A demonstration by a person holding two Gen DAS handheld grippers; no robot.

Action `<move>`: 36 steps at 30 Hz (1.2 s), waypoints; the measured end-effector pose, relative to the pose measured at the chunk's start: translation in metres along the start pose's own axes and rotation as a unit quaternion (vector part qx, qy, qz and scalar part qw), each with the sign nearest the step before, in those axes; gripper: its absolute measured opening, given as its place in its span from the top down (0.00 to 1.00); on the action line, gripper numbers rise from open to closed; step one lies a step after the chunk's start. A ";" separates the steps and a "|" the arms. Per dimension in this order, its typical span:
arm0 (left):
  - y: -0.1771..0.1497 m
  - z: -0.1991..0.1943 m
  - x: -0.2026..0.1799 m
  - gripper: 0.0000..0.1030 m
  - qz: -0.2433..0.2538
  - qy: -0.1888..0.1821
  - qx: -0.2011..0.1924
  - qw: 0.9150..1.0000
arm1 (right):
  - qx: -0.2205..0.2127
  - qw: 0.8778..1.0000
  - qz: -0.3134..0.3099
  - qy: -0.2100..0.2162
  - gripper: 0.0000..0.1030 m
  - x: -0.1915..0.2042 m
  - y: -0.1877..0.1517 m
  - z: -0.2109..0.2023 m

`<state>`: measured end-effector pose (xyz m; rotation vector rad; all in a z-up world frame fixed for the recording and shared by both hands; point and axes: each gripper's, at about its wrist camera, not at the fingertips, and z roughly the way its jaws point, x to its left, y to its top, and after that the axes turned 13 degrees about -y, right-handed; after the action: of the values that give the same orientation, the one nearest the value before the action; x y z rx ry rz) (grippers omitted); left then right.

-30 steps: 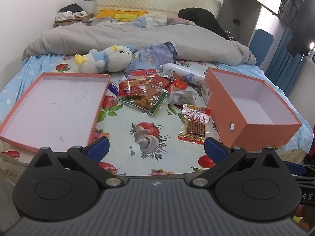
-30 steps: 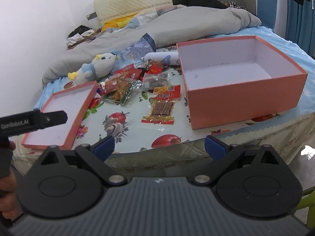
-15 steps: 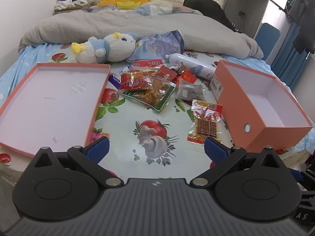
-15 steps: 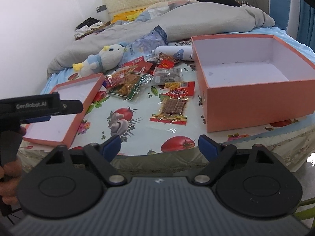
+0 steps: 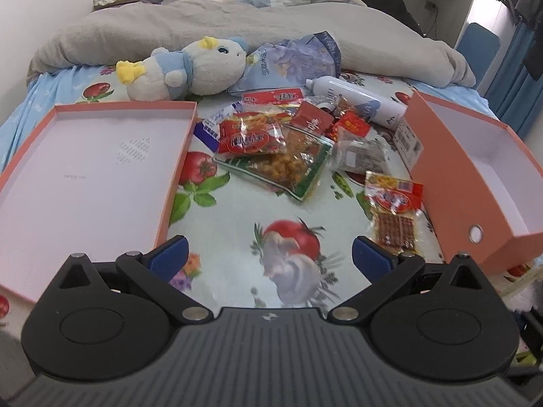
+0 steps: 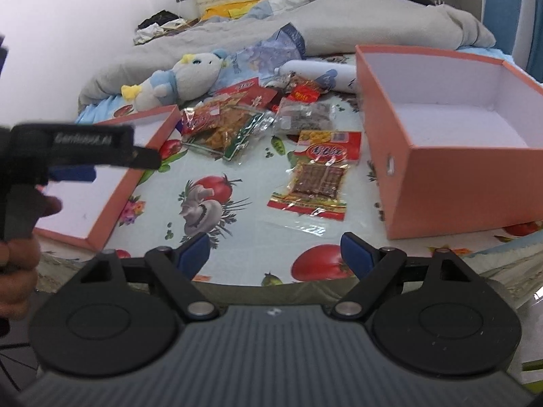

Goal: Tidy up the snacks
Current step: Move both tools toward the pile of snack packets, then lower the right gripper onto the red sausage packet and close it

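Closer to the bed now in both views than a second ago, and lower, with the snack pile looming larger. Left to right in the left wrist view: shallow orange lid (image 5: 95, 169) at left; left gripper (image 5: 269, 257) at bottom centre, blue pads wide apart, nothing between; heap of snack packets (image 5: 281, 149) at centre, below the plush toy (image 5: 190, 68) and white bottle (image 5: 356, 100); jerky packet (image 5: 395, 210) lying apart at right, just beside the wall of the deep orange box (image 5: 451, 183). In the right wrist view, right gripper (image 6: 276, 254) at bottom centre, jaws just narrowed a little yet well apart and empty, aimed below the jerky packet.

Probably best to start with that lone packet: come down flat over it, pinch across the narrow width rather than the crinkly sealed edge, lift clear of the box wall, drop inside. Nothing boxed yet.
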<state>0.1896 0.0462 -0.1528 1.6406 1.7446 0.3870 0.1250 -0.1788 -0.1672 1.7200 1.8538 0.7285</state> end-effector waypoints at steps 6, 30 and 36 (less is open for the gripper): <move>0.019 0.031 0.013 0.00 -0.014 -0.007 0.003 1.000 | 0.001 1.000 -0.007 -0.015 0.17 0.011 0.006 0.024; 0.088 0.147 0.066 0.00 -0.001 -0.035 -0.019 0.999 | -0.008 0.989 -0.033 -0.142 0.17 0.034 0.040 0.127; 0.094 0.163 0.077 0.00 -0.001 -0.056 -0.015 0.998 | -0.016 0.984 -0.034 -0.174 0.17 0.036 0.037 0.139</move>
<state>0.3714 0.0953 -0.2292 1.6078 1.6510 0.3124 0.2442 -0.1347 -0.2430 1.6331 1.6405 0.3983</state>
